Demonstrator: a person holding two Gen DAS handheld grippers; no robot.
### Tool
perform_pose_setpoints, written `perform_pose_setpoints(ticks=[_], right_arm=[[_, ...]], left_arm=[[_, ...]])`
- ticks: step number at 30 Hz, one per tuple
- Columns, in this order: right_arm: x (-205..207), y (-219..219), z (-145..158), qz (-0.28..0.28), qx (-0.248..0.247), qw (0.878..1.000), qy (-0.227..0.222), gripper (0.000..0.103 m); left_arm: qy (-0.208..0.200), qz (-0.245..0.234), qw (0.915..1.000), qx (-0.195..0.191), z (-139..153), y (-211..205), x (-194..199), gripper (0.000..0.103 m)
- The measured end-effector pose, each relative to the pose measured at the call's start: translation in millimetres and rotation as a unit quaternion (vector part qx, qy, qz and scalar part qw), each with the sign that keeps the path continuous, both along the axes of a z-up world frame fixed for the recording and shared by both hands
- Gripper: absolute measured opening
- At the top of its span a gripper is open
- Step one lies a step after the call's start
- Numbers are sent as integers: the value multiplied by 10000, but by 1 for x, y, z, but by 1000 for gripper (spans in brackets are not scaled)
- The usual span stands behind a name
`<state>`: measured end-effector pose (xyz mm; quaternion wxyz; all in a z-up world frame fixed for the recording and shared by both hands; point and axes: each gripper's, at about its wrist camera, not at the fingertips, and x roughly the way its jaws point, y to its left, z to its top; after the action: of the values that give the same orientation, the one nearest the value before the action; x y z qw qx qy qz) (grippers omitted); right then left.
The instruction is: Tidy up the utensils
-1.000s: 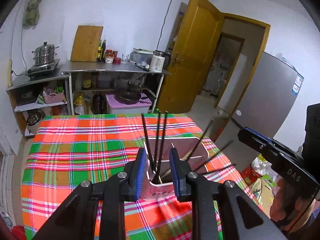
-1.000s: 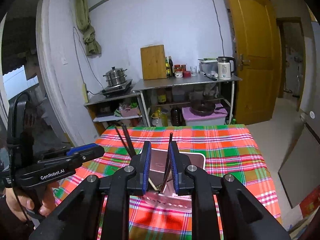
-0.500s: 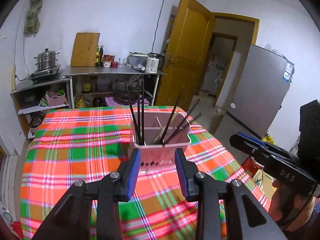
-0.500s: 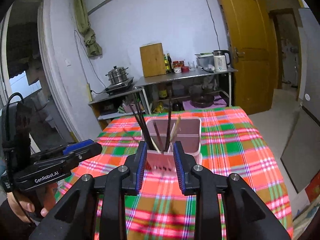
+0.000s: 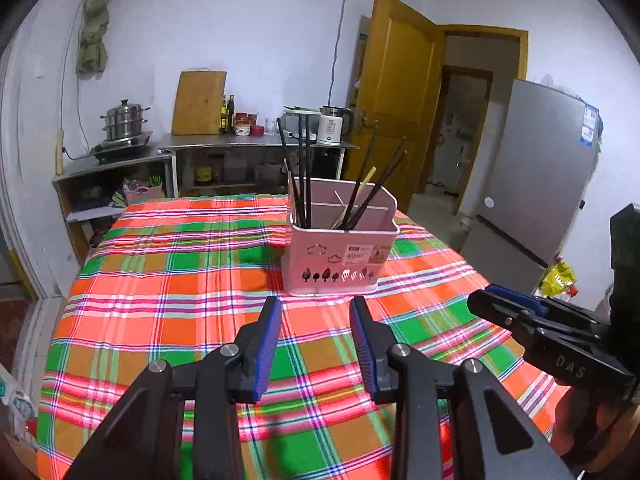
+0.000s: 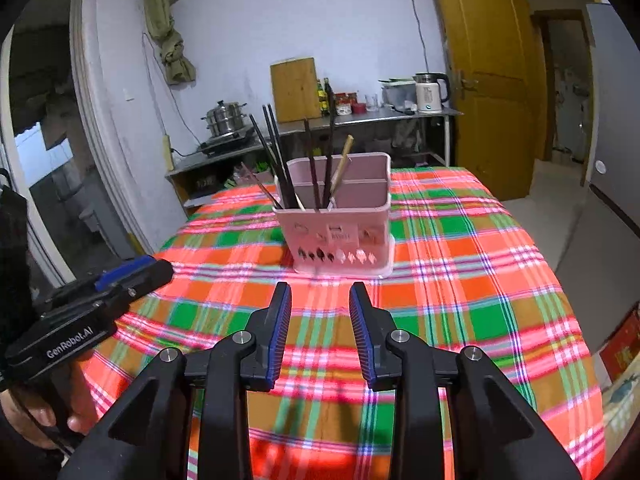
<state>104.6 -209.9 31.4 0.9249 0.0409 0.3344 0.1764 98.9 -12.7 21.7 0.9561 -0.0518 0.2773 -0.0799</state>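
Left hand-held gripper [image 5: 316,344] and right hand-held gripper [image 6: 320,334]: both empty, fingers apart, near side of pink utensil caddy [image 5: 340,256]. Chopsticks [image 5: 302,168] stand sorted inside; judged complete, so retreat level without nudging it.

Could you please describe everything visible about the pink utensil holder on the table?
The pink utensil holder is a rectangular box that looks like plastic, with rounded corners, a flared rim and inner dividers forming compartments. Small tree-shaped cutouts and a label mark its front wall. It stands upright on the plaid tablecloth, toward the far half of the table. Dark chopsticks and a few pale ones lean inside, poking above the rim. Neither pair of tongs touches it; both are open and short of it.
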Motion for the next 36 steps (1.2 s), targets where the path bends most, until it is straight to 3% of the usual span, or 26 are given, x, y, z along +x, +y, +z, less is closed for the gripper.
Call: perform_pose_setpoints(ticks=[10, 36], right_arm=[[-18, -4, -16, -67, -99, 9999, 92, 32], [-33, -6, -20, -138, -190, 9997, 36, 32]], left_arm=[[71, 54, 9997, 207, -19, -8, -22, 35], [197, 2, 9998, 91, -30, -15, -33, 35]])
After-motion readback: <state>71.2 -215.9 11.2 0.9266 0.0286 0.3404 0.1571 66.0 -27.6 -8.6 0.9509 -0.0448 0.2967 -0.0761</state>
